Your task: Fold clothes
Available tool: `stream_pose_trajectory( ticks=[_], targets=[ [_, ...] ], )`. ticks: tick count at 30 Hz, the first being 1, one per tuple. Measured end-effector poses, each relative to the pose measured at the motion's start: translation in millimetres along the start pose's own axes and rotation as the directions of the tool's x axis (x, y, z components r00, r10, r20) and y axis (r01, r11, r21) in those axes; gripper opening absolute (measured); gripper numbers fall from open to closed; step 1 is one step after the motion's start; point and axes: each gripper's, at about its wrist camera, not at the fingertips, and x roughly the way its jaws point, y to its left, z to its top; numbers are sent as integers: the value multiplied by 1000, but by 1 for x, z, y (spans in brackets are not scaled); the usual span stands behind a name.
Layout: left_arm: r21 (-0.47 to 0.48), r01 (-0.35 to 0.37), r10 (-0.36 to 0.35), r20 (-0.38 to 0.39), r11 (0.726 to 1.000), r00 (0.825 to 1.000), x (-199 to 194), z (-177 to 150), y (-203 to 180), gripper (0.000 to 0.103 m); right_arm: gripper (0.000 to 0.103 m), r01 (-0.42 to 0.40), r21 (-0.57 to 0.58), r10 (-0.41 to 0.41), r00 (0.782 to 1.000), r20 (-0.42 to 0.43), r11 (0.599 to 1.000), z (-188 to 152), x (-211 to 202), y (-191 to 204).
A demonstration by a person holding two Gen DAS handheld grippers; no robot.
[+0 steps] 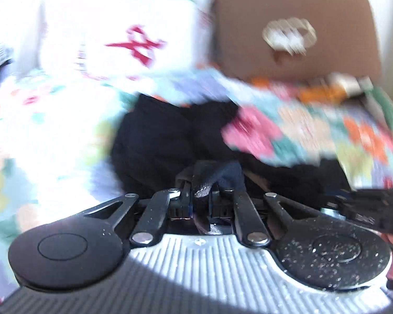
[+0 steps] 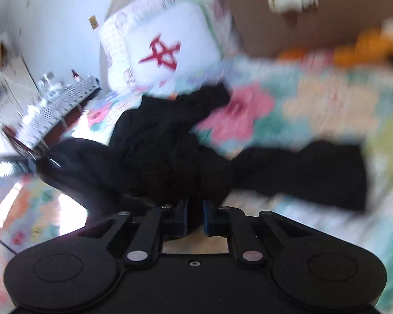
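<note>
Black garment [image 2: 170, 146] lies bunched on the flowered bedspread [image 2: 327, 110] just ahead of both claws. Left claw [image 1: 204, 191] and right claw [image 2: 195, 217] each pinch its near edge; lift evenly, keeping the cloth taut between them.

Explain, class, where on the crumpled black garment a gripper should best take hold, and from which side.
Probably the flat panel of the black garment lying spread on the floral bedspread, approached from its free end: a thin, exposed edge. The bunched middle is thick. Both grippers are already shut on cloth nearer the camera.
</note>
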Motion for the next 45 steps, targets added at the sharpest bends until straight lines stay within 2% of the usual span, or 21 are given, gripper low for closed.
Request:
stream_pose_trajectory(
  ticks=[2, 4, 8, 10, 13, 16, 19, 20, 21, 23, 24, 27, 30, 33, 35, 36, 37, 38, 40, 43, 45],
  targets=[
    [-71, -45, 47, 31, 996, 998, -17, 3, 19, 9, 3, 61, -3, -60, 998, 6, 998, 10, -15, -5],
    [-142, -88, 97, 58, 986, 994, -33, 6, 39, 9, 3, 85, 9, -85, 996, 7, 996, 14, -28, -11],
    [-263, -134, 149, 40, 955, 988, -48, -6, 71, 9, 1, 146, -28, -147, 989, -10, 989, 4, -42, -16],
    [-285, -147, 163, 35, 947, 986, -50, -12, 81, 9, 1, 194, -61, -195, 981, -11, 979, 0, -42, -18],
    [-294, -132, 150, 37, 946, 988, -50, -12, 82, 9, 1, 185, -44, -185, 983, -8, 982, 7, -46, -25],
    [-254, -92, 115, 80, 963, 990, -55, -6, 65, 9, 3, 96, -10, -96, 995, -6, 995, 11, -49, -25],
    [-183, -66, 89, 118, 981, 989, -61, 2, 46, 9, 14, -20, -67, 20, 1000, -14, 998, 2, -46, -4],
    [-158, -59, 80, 129, 986, 988, -62, 4, 40, 9, 21, -57, -104, 55, 998, -21, 993, -2, -43, 6],
    [-138, -51, 71, 141, 989, 987, -63, 7, 35, 9, 37, -85, -148, 81, 996, -32, 985, -7, -39, 16],
    [-113, -34, 53, 165, 993, 985, -68, 10, 27, 9, 56, -110, -245, 99, 994, -55, 963, -18, -28, 37],
    [-106, -27, 45, 173, 994, 984, -71, 12, 25, 9, 61, -90, -296, 76, 995, -57, 951, -23, -23, 47],
    [-83, -6, 22, 196, 997, 980, -81, 17, 21, 9, 61, 2, -373, -18, 999, -39, 928, -33, -6, 63],
    [-83, 8, 10, 206, 997, 978, -86, 19, 25, 9, 62, -11, -392, -14, 998, -62, 920, -31, 12, 69],
    [-85, 13, 6, 211, 996, 978, -87, 20, 29, 9, 64, 45, -467, -77, 996, -51, 883, -31, 33, 81],
    [-90, 8, 12, 210, 996, 978, -86, 19, 32, 9, 64, 81, -494, -125, 991, -56, 866, -30, 50, 82],
    [-97, 9, 11, 211, 995, 977, -86, 20, 34, 9, 61, 90, -495, -139, 988, -64, 864, -28, 58, 79],
    [-104, 11, 11, 211, 995, 977, -86, 21, 36, 9, 53, 91, -487, -142, 988, -67, 869, -25, 63, 75],
    [-111, 13, 11, 212, 994, 977, -86, 21, 38, 9, 22, 90, -473, -136, 989, -63, 876, -19, 62, 72],
    [-128, 19, 9, 212, 992, 977, -87, 23, 42, 9, 20, 76, -452, -102, 994, -33, 889, -1, 47, 70],
    [-152, 34, -1, 211, 988, 978, -88, 27, 46, 9, 19, 75, -409, -56, 997, 59, 909, 36, 7, 63],
    [-164, 89, -50, 227, 982, 973, -88, 28, 45, 9, 17, 97, -376, -50, 990, 132, 922, 65, -22, 51]
  ],
)
